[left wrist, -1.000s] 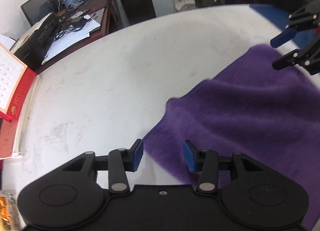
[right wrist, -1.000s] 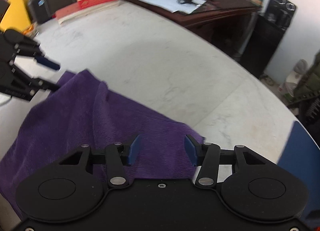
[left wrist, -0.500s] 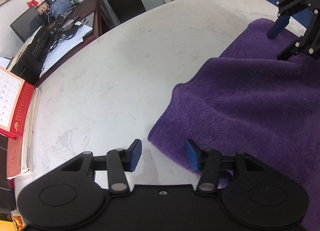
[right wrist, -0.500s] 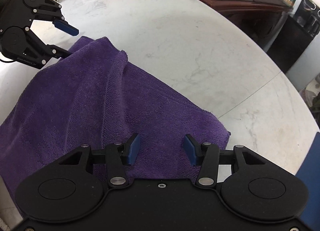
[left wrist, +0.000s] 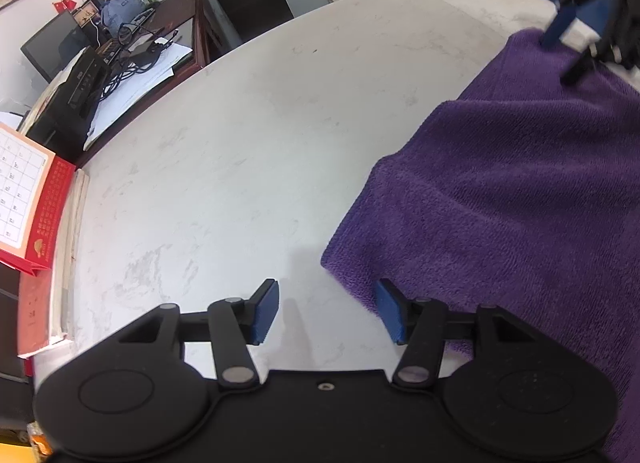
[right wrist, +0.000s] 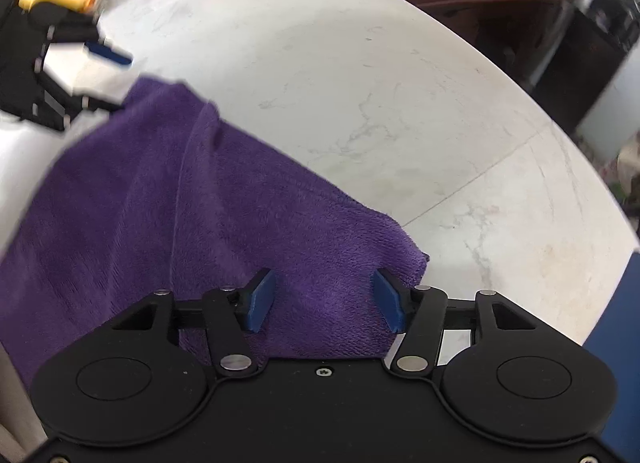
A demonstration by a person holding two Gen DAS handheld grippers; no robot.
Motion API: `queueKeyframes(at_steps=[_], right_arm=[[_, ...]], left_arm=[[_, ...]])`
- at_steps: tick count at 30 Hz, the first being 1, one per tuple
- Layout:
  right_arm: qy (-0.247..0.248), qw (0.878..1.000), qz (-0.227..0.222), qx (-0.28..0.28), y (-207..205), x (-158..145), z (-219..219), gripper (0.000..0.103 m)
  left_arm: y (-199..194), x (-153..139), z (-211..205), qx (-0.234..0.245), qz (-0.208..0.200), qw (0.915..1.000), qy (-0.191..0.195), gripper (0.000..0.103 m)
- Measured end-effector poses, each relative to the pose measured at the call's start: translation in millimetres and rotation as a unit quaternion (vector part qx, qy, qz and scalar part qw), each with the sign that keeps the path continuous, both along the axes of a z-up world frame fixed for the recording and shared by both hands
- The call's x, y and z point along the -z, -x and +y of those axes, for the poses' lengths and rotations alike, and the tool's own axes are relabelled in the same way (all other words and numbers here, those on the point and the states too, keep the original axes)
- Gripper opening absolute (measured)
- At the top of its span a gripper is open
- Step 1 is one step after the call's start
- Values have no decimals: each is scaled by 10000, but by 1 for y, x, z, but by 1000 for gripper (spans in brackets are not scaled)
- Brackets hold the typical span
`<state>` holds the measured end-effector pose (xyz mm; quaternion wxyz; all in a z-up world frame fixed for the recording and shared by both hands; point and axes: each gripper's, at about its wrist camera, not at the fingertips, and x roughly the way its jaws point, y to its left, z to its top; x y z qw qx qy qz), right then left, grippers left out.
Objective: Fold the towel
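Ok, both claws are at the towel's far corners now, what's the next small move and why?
Probably ease each claw down onto its corner, then close. The left claw is open, with the purple towel corner beside its right pad, not between the pads. The right claw is opening, above the towel near its corner, gripping nothing. The towel lies loose on the white table.

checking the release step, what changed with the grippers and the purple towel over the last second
Both pairs of jaws have spread wider; the right gripper is opening now, its pads clear of the purple towel beneath. The left gripper has slid off the towel's corner and now frames mostly bare table. The towel stayed flat on the table, held by neither.
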<state>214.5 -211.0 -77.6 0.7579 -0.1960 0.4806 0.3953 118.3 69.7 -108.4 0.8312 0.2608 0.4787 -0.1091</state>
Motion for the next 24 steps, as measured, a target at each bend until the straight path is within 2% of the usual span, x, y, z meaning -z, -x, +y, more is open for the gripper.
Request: queueKeyframes(at_steps=[4,7,11,15,20,24], right_arm=[[-282,9964,-28,799,-8,-5,-9,51],[-299,9935,-21,1095,-5,2,-8,47],[-130,9947,-156,1005,2,12,1,47],[31,9956,-345,875,3,14,2,47],[74,9960,-338,828,-2,17,5,48],[125,9963,-335,784,-2,16,4,47]], left_arm=[[1,0,0,-23,1,10000,-13,52],[2,-1,0,14,17,10000,-39,52],[3,-2,2,-2,48,10000,-46,52],[11,-8,12,-253,16,9996,-114,51],[45,-37,27,-926,115,9924,806,51],[83,-49,14,-1169,390,9801,1553,51]])
